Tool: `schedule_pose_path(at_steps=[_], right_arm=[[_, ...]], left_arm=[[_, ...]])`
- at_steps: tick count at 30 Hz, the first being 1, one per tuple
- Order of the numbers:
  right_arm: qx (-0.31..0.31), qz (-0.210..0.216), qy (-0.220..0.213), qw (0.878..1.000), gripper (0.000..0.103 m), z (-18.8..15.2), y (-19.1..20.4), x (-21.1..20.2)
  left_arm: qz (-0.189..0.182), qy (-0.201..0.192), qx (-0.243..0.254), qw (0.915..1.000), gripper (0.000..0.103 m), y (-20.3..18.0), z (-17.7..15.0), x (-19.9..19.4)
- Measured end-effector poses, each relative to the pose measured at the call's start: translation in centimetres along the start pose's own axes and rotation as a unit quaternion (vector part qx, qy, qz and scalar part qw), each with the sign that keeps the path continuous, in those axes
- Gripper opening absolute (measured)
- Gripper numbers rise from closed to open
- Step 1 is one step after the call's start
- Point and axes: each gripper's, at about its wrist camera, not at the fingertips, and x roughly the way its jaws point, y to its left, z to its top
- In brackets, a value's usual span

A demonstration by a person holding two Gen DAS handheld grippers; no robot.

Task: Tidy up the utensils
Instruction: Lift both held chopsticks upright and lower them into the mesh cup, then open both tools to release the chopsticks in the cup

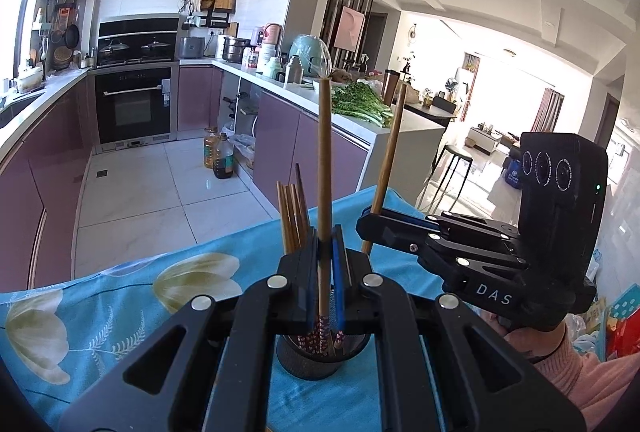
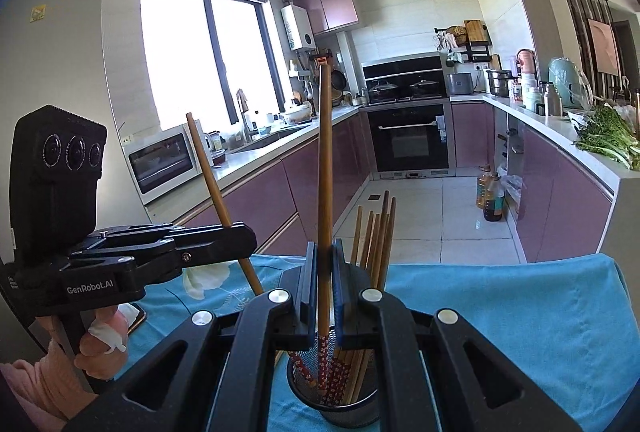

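Most chopsticks already stand in the mesh cup (image 2: 334,388) on the bench (image 2: 520,312), while the left claw (image 1: 329,252) and the right claw (image 2: 324,268) each pinch one chopstick upright just above the cup, both yet to drop in.

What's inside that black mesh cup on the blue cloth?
The black mesh cup holds a bundle of wooden chopsticks standing upright, some with red flower-patterned ends. The right gripper covers part of the opening, so the cup's bottom and the exact count can't be seen.
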Motion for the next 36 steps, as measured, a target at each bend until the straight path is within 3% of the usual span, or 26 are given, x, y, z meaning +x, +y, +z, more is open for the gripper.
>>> schedule_pose_path(at_steps=[10,17,26,36], right_arm=[[0.013,0.001,0.051,0.999,0.006,-1.8,-0.9,2.7],[0.018,0.001,0.081,0.997,0.006,-2.8,-1.2,3.6],[0.029,-0.011,0.093,0.995,0.007,-3.2,-1.7,4.5],[0.037,-0.017,0.093,0.995,0.011,-3.6,-2.1,4.4]], left_arm=[[0.005,0.060,0.020,0.9980,0.008,-0.1,-1.4,2.5],[0.004,0.082,0.021,0.9964,0.008,-0.1,-1.8,3.8],[0.013,0.096,0.005,0.9953,0.008,0.8,-2.1,5.3],[0.030,0.073,0.002,0.9969,0.010,0.8,-3.0,4.0]])
